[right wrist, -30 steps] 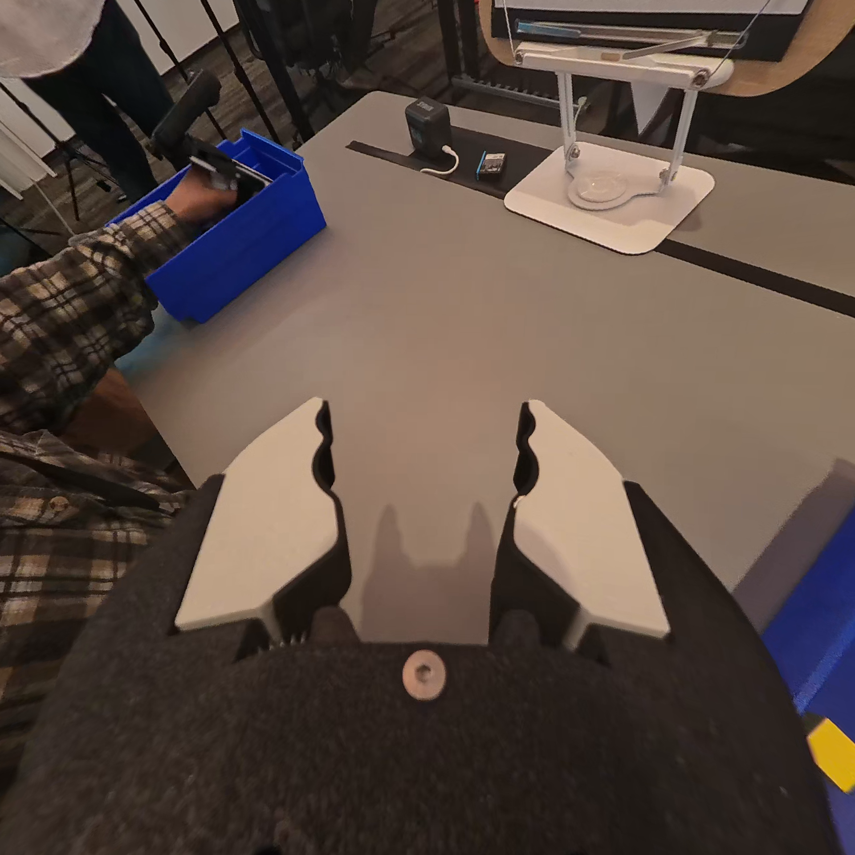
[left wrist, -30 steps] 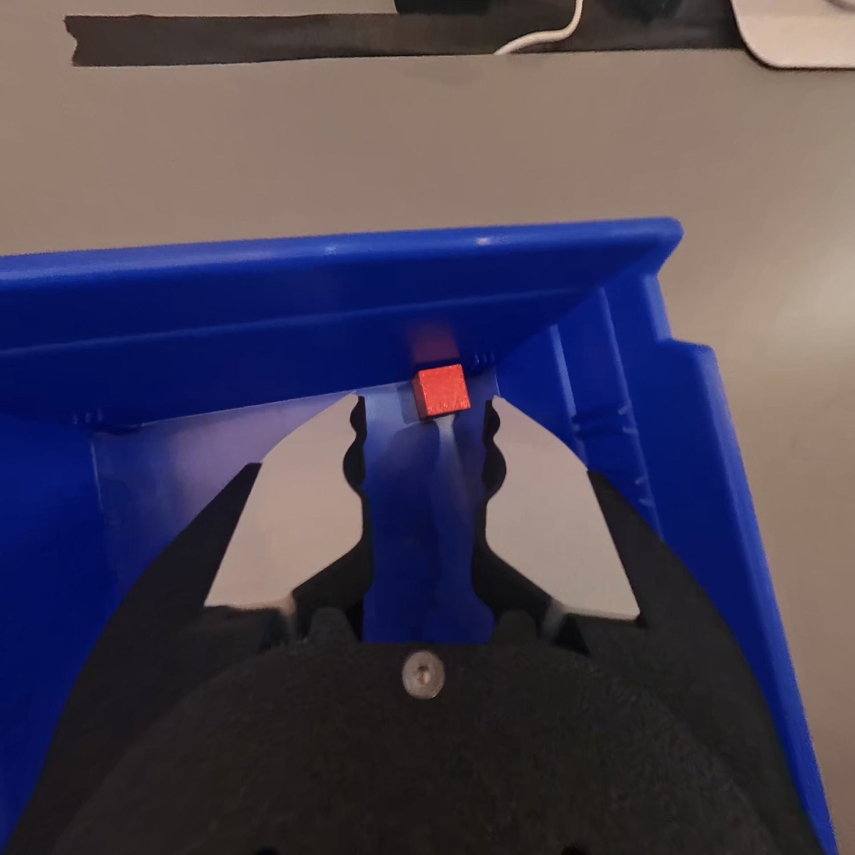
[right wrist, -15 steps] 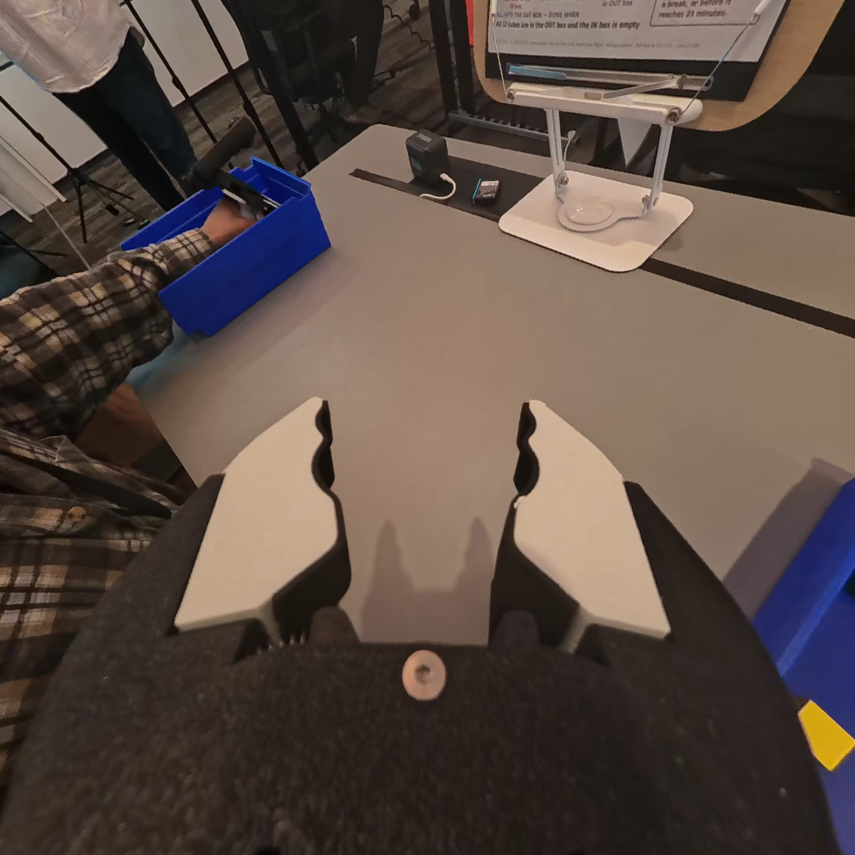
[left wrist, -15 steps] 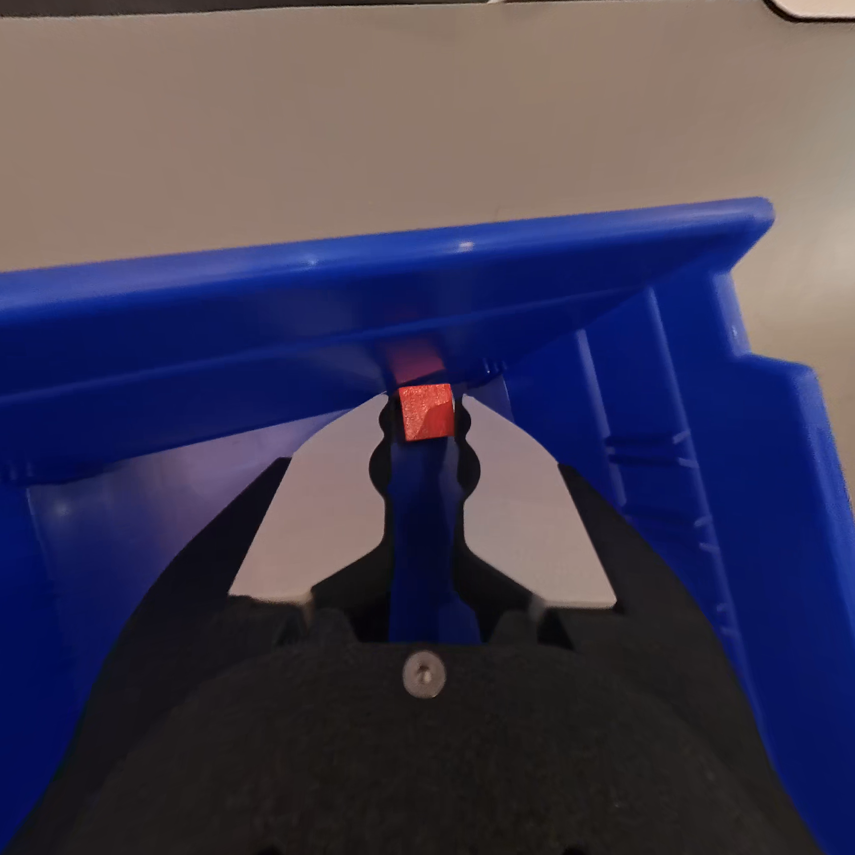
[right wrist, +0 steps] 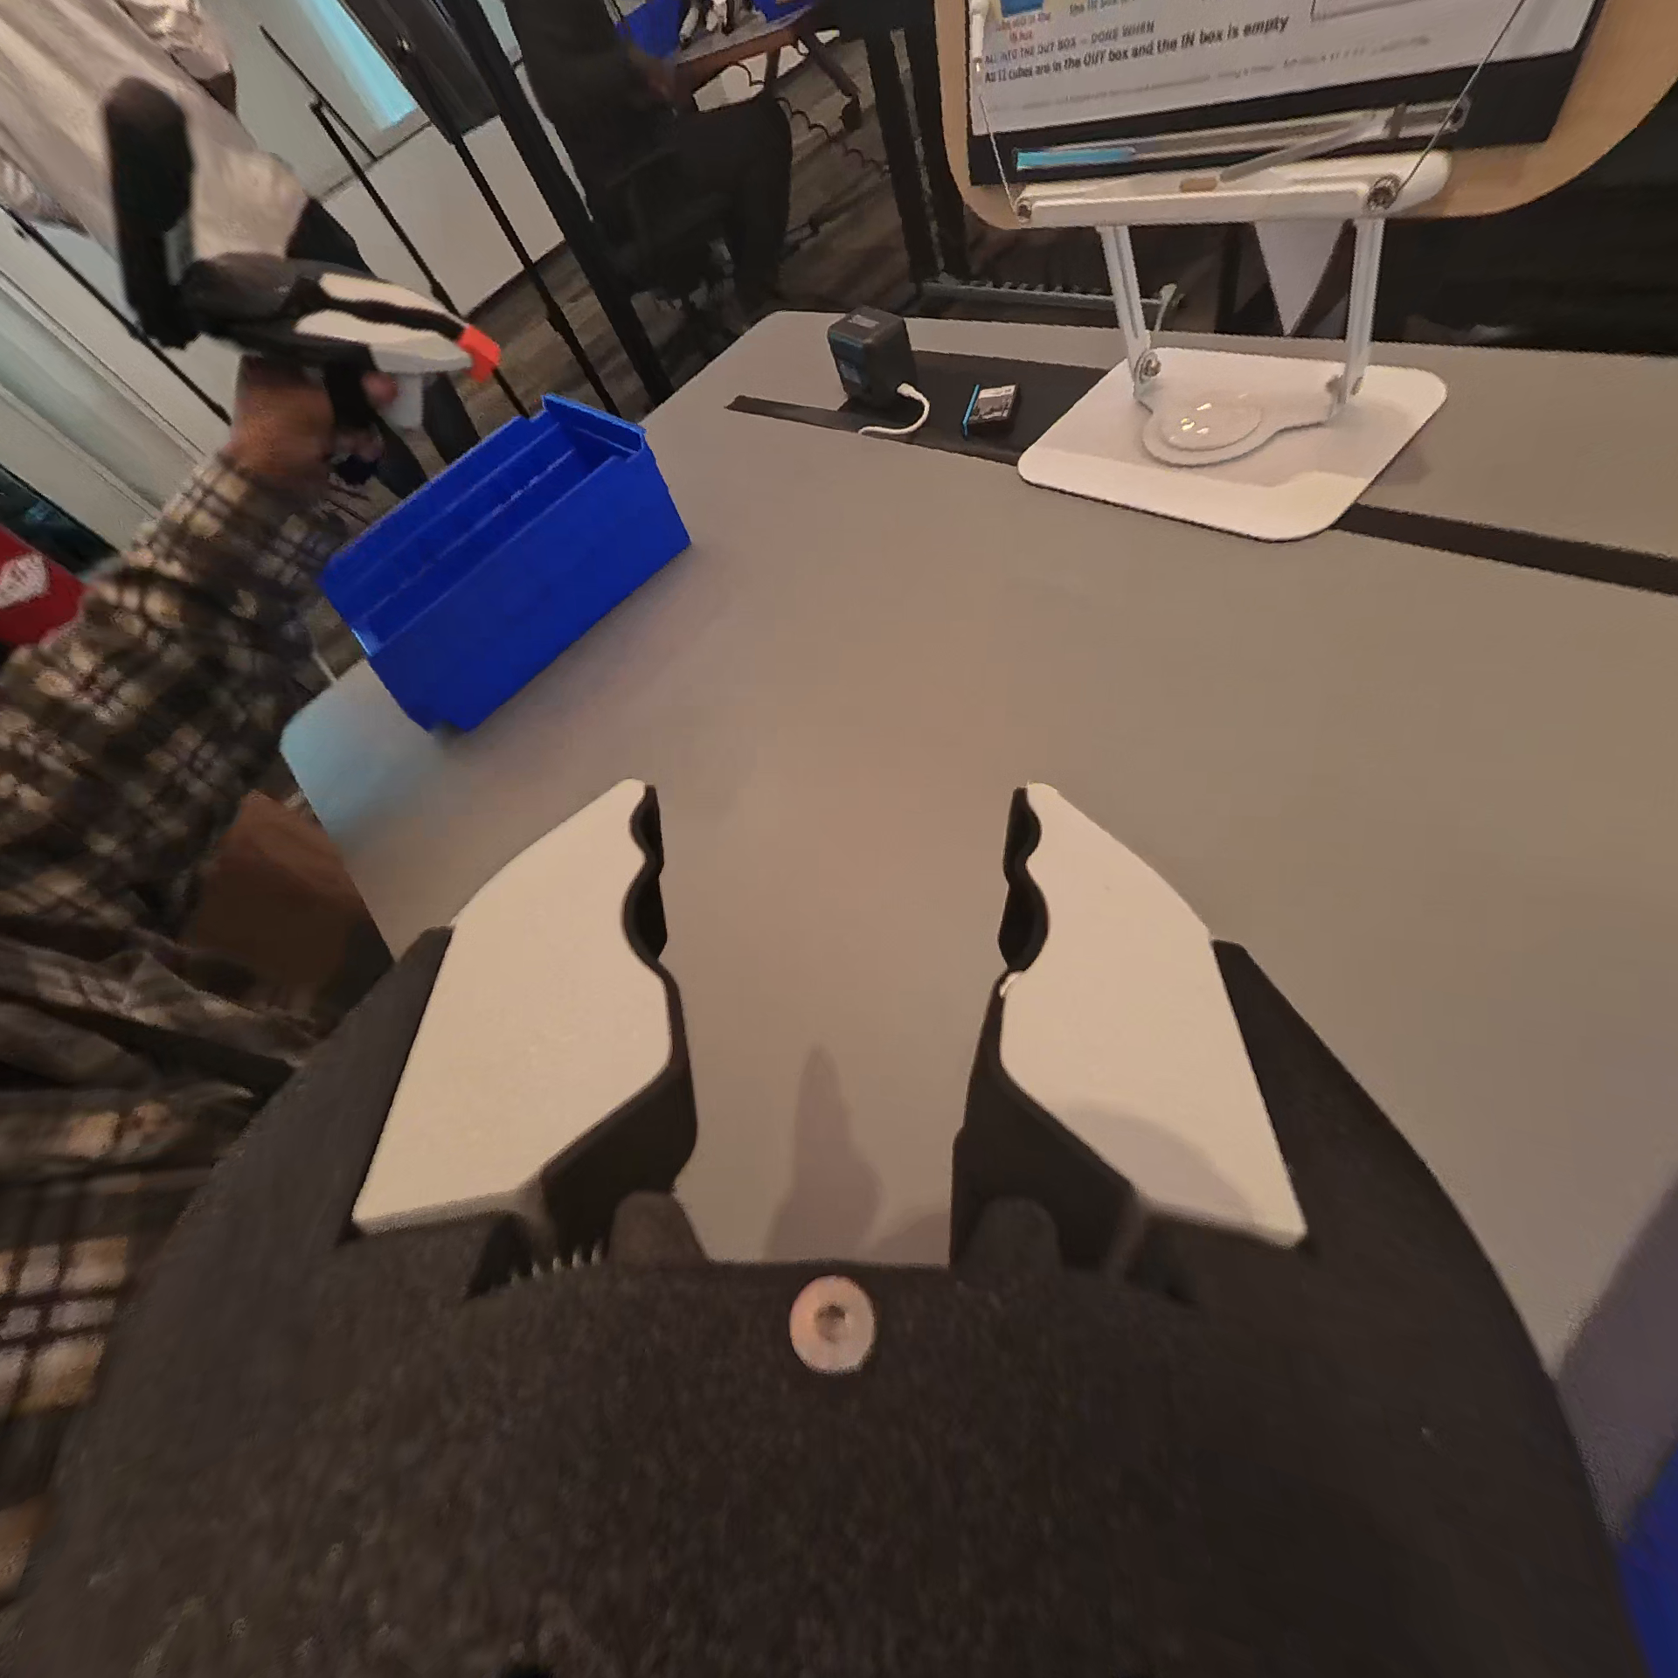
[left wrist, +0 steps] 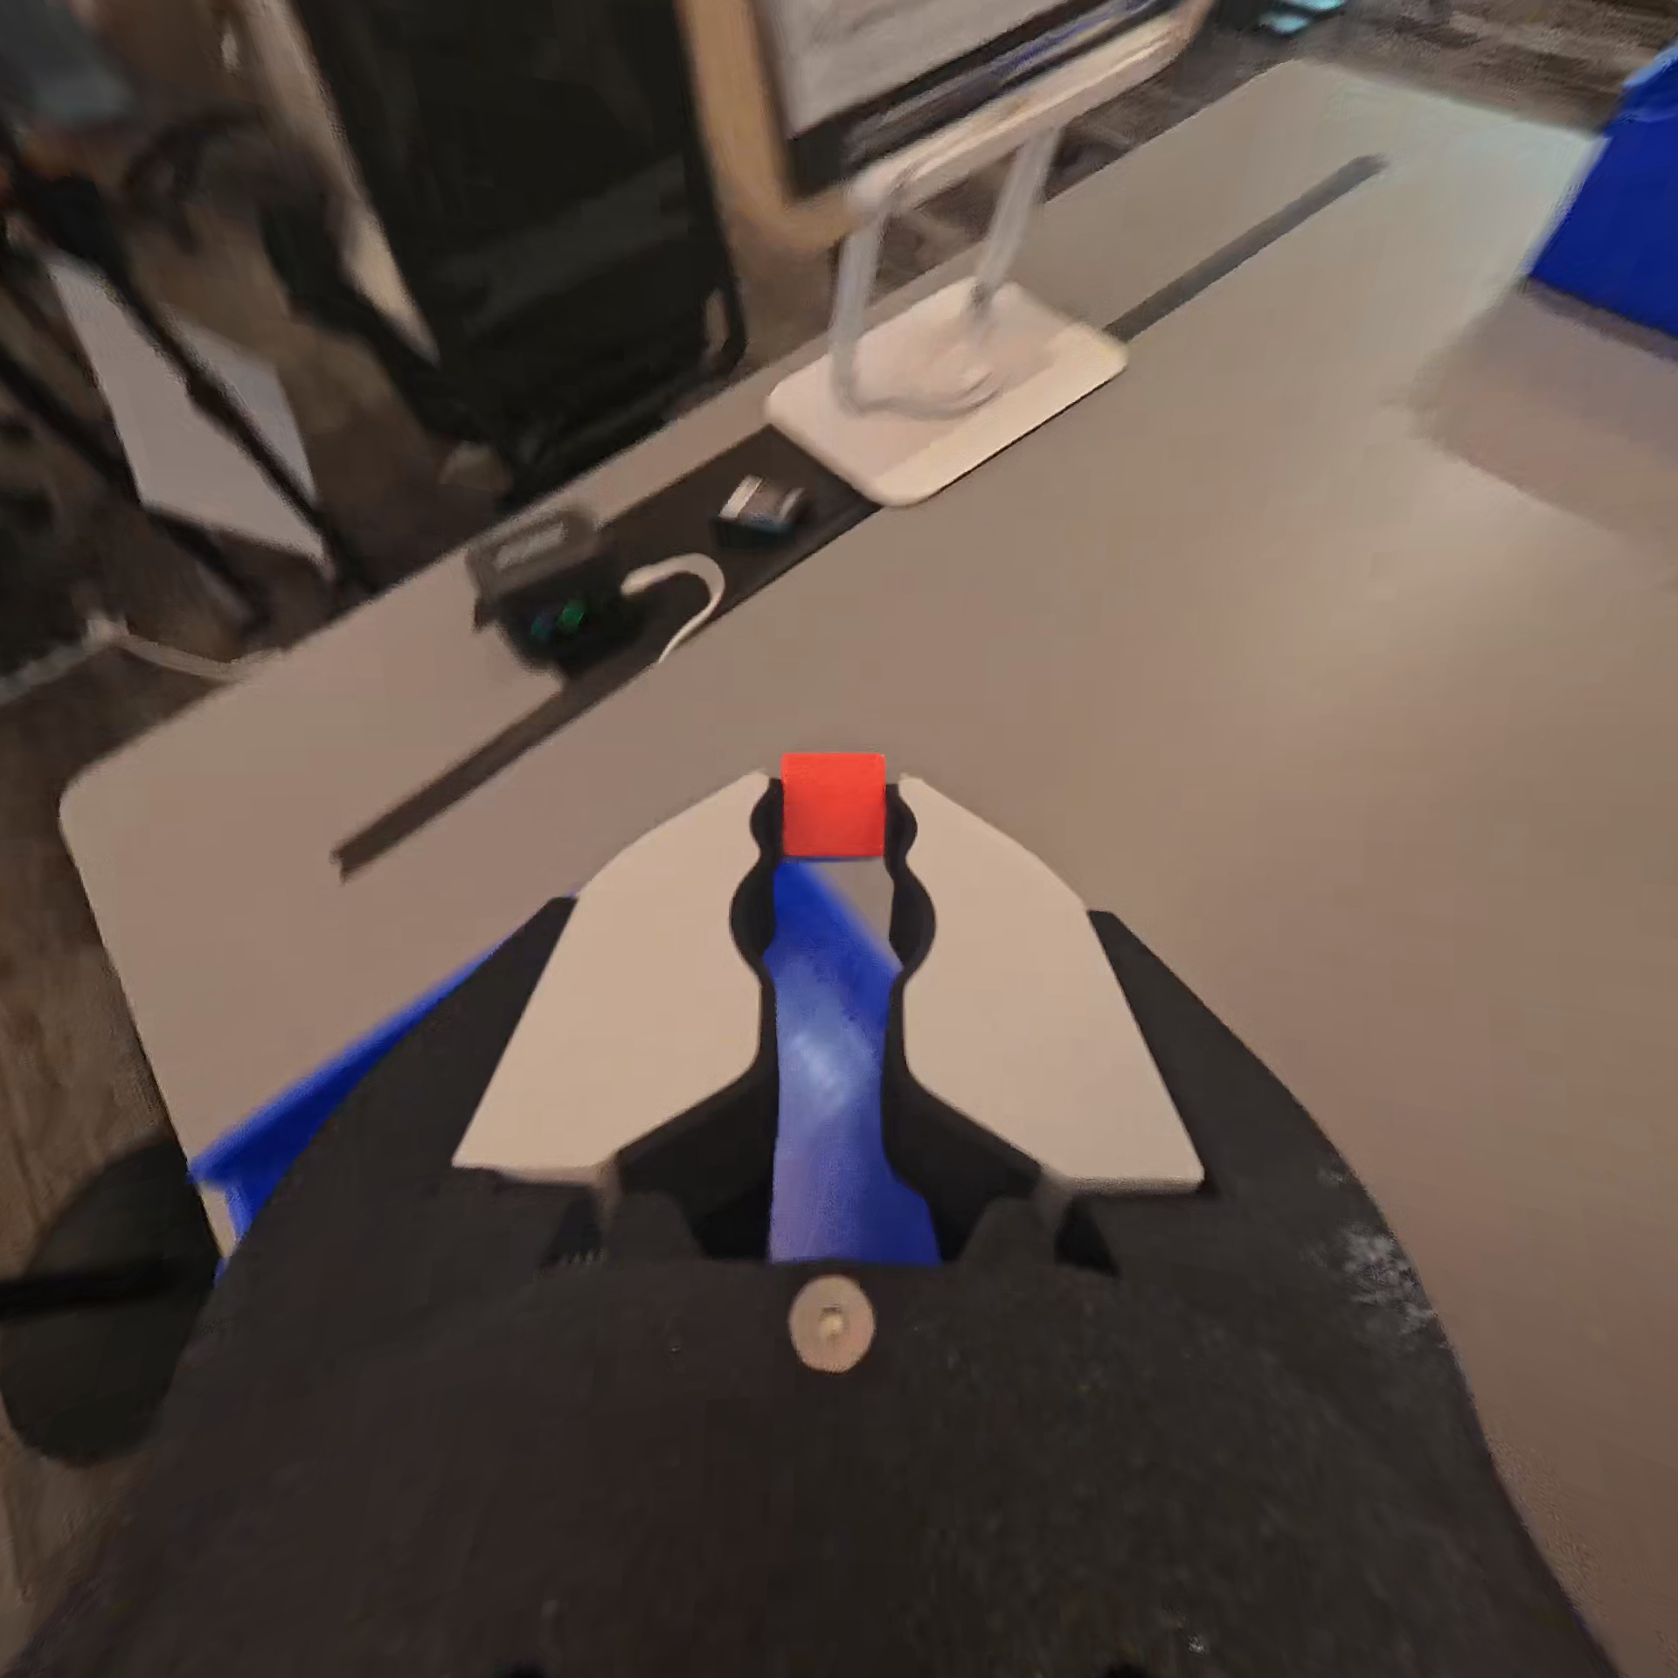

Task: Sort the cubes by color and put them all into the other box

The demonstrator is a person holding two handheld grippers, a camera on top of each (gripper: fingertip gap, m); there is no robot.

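Note:
My left gripper (left wrist: 833, 799) is shut on a red cube (left wrist: 833, 804) at its fingertips and holds it in the air above the near blue box (left wrist: 831, 1080). The right wrist view shows that gripper (right wrist: 472, 350) with the red cube (right wrist: 478, 348) raised above the blue box (right wrist: 508, 581) at the table's far left. My right gripper (right wrist: 835, 808) is open and empty over the bare grey table (right wrist: 999, 690). A second blue box (left wrist: 1616, 209) shows at the far right of the left wrist view. Its inside is hidden.
A white stand (right wrist: 1235, 445) holding a board sits at the back of the table. A black charger with a white cable (right wrist: 872, 363) and a small black device (right wrist: 994, 404) lie on a black strip. A plaid sleeve (right wrist: 136, 654) is at the left.
My left gripper closed on the red cube inside the box, then lifted it out and swung up to face across the table. My right gripper stayed open, tilting up slightly.

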